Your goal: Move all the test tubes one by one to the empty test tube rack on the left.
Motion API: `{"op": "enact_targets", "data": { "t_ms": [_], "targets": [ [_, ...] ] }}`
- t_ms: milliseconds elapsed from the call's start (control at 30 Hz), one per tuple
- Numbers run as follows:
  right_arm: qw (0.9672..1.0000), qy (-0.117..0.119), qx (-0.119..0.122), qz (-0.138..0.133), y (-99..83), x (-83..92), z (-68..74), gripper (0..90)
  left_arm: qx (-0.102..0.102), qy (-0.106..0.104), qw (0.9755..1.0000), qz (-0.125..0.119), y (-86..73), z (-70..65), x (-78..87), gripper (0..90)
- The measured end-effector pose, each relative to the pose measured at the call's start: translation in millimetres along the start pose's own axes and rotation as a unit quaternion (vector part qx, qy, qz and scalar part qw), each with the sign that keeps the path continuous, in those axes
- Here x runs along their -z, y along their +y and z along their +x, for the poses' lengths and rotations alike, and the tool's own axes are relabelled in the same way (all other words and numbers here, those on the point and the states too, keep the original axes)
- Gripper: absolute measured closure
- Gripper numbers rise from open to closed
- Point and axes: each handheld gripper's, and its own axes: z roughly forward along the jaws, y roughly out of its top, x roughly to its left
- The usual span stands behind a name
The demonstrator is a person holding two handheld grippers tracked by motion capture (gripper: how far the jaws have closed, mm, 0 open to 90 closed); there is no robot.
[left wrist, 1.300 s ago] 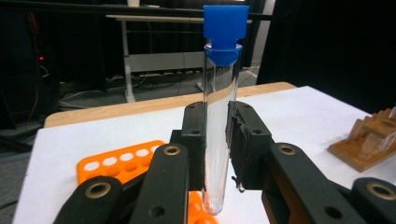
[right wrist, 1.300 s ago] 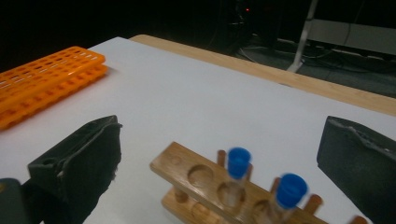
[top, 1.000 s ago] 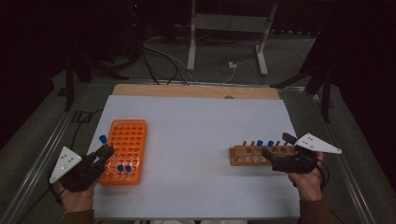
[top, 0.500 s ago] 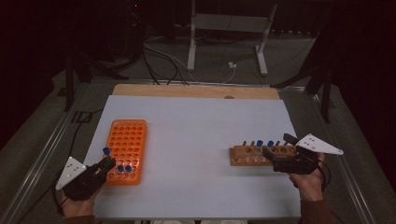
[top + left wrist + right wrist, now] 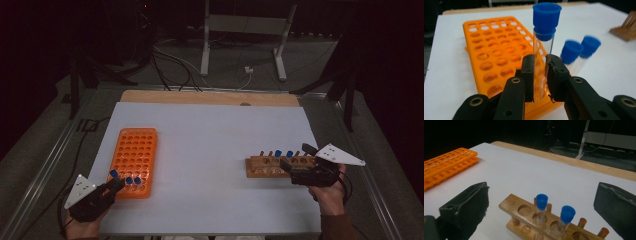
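Broadly, the white tabletop point(image 5: 215, 135) carries an orange rack point(image 5: 134, 159) near its left edge and a wooden rack point(image 5: 272, 166) near its right. Left gripper point(image 5: 540, 75) is clamped on a blue-capped tube point(image 5: 544, 50), low on its slick, breakable glass, upright over the orange rack's near end. Right gripper point(image 5: 541, 205) stands apart, straddling the wooden rack.

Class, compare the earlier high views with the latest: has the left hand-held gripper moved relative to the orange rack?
Yes. The left hand-held gripper has moved toward the picture's bottom edge, alongside the orange rack's near-left corner.
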Motion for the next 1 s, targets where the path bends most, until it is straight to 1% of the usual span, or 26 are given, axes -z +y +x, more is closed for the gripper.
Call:
{"op": "enact_targets", "data": {
  "t_ms": [100,200,300,433,533,800,933,1000],
  "targets": [
    [1.0,0.001,0.001,0.001,-0.3,-0.9,0.9,0.0,-0.014,0.004,0.9996,0.022,-1.6,-2.7,-2.7,78.1],
    [1.0,0.002,0.002,0.003,-0.8,-1.8,1.3,0.0,-0.024,0.008,0.9989,0.039,-2.6,-5.1,-6.0,78.4],
    [1.0,0.002,0.002,0.004,-1.5,-2.1,1.3,0.0,-0.03,0.011,0.9985,0.045,-2.3,-6.0,-6.8,78.5],
    [1.0,0.003,0.003,0.005,-1.8,-2.8,1.8,0.0,-0.043,0.018,0.9971,0.061,-3.3,-8.0,-9.9,78.6],
    [1.0,0.004,0.004,0.005,-2.0,-3.5,2.5,0.0,-0.048,0.021,0.9961,0.071,-4.1,-9.0,-12.6,78.7],
    [0.9999,0.006,0.005,0.007,-2.7,-4.3,3.0,0.0,-0.047,0.019,0.9961,0.073,-5.4,-8.1,-13.2,78.6],
    [0.9999,0.007,0.005,0.008,-3.2,-4.8,2.8,0.0,-0.038,0.017,0.9966,0.071,-5.9,-7.6,-12.6,77.7],
    [0.9999,0.005,0.004,0.009,-3.4,-5.1,2.5,0.0,-0.033,0.015,0.997,0.069,-6.7,-8.2,-12.0,74.8]
  ]
}}
